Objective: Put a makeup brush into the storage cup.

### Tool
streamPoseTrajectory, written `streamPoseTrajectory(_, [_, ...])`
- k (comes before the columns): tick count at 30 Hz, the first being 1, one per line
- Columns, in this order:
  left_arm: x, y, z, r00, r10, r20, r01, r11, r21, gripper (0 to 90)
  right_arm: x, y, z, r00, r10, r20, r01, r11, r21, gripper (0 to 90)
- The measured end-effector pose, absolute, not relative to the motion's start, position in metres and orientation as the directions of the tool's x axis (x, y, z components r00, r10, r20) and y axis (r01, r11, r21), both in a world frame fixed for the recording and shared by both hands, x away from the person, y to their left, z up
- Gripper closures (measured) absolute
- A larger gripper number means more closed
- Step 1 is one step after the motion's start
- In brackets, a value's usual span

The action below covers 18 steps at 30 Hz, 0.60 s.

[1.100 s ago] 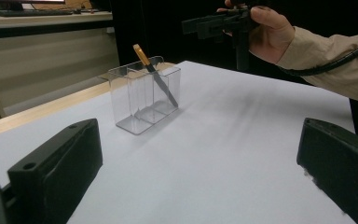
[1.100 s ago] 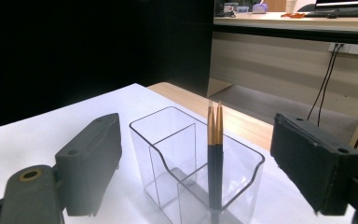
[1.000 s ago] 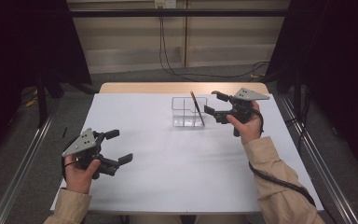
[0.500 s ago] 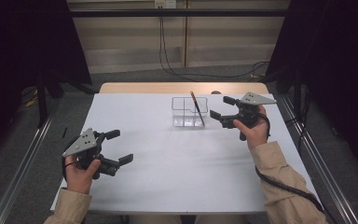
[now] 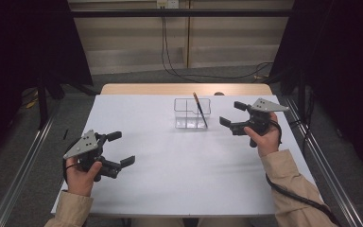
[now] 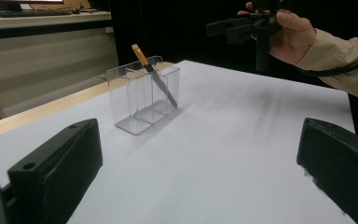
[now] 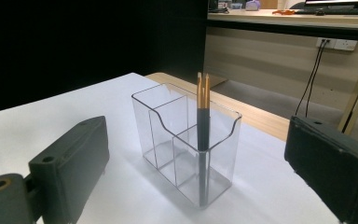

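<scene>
We are holding both grippers with jaws released: the right gripper [image 5: 230,113] just right of the holder [image 5: 192,113] containing chopsticks [image 5: 200,109], the left gripper [image 5: 121,148] near-left.

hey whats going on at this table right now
A person sits at a white table with a hand-held gripper in each hand. A clear divided holder stands near the far edge, with a dark, orange-tipped pencil-like stick leaning in its right end compartment. The right hand-held gripper hovers just right of the holder, jaws open and holding nothing. The left hand-held gripper sits near the front left of the table, also open and holding nothing.
</scene>
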<state>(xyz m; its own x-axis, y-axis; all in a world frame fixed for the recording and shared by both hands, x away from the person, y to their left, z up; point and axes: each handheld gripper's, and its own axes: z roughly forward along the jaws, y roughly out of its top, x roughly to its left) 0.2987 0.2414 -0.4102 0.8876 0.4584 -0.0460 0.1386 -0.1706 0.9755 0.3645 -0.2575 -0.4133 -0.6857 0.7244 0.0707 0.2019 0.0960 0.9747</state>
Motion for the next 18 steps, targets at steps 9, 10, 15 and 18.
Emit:
streamPoseTrajectory(9, [0.299, 0.242, -0.409, 0.887, 0.459, -0.040, 0.135, -0.176, 0.975, 0.0, 0.355, -0.262, -0.415, -0.685, 0.725, 0.070, 0.203, 0.098, 0.974, 5.2])
streamPoseTrajectory(10, [0.299, 0.242, -0.409, 0.887, 0.459, -0.039, 0.134, -0.177, 0.975, 0.0, 0.352, -0.263, -0.416, -0.686, 0.724, 0.070, 0.201, 0.096, 0.975, 5.1])
streamPoseTrajectory(15, [0.299, 0.242, -0.410, 0.887, 0.459, -0.042, 0.137, -0.175, 0.975, 0.0, 0.346, -0.266, -0.417, -0.686, 0.724, 0.072, 0.202, 0.094, 0.975, 4.8])
streamPoseTrajectory(18, [0.298, 0.241, -0.410, 0.887, 0.459, -0.043, 0.137, -0.173, 0.975, 0.0, 0.342, -0.268, -0.419, -0.685, 0.725, 0.070, 0.205, 0.099, 0.974, 4.5])
